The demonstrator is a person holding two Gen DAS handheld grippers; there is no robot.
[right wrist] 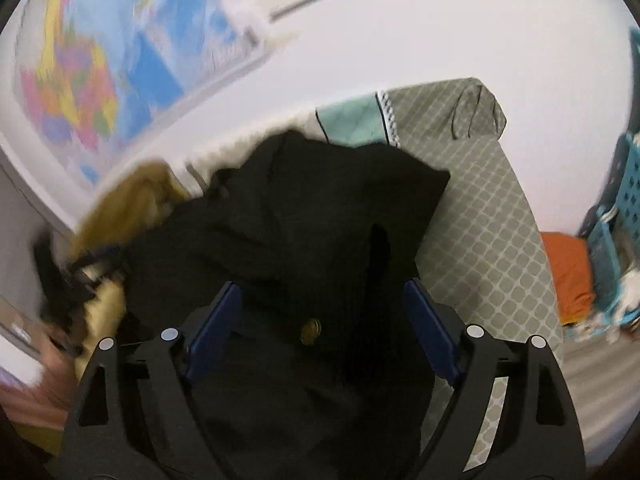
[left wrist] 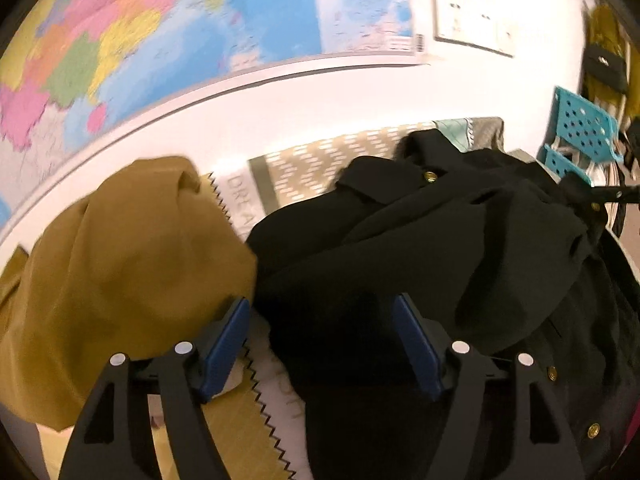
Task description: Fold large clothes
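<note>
A large black garment with brass buttons [left wrist: 440, 248] lies crumpled on a patterned bedspread [left wrist: 320, 168]. A mustard-yellow garment [left wrist: 120, 256] lies bunched to its left. My left gripper [left wrist: 320, 320] is open and empty, its blue pads [left wrist: 224, 344] low over the seam between the two garments. In the right wrist view the black garment [right wrist: 304, 220] fills the middle, with the yellow garment [right wrist: 128, 208] at its left. My right gripper [right wrist: 320, 304] is open and empty just above the black cloth, a brass button [right wrist: 310, 330] between its fingers.
A coloured wall map [left wrist: 140, 40] hangs behind the bed. A grey quilted cover [right wrist: 480, 208] spreads to the right of the black garment. Teal plastic crates [left wrist: 580, 132] stand at the right, with an orange cushion [right wrist: 568, 276] on the floor.
</note>
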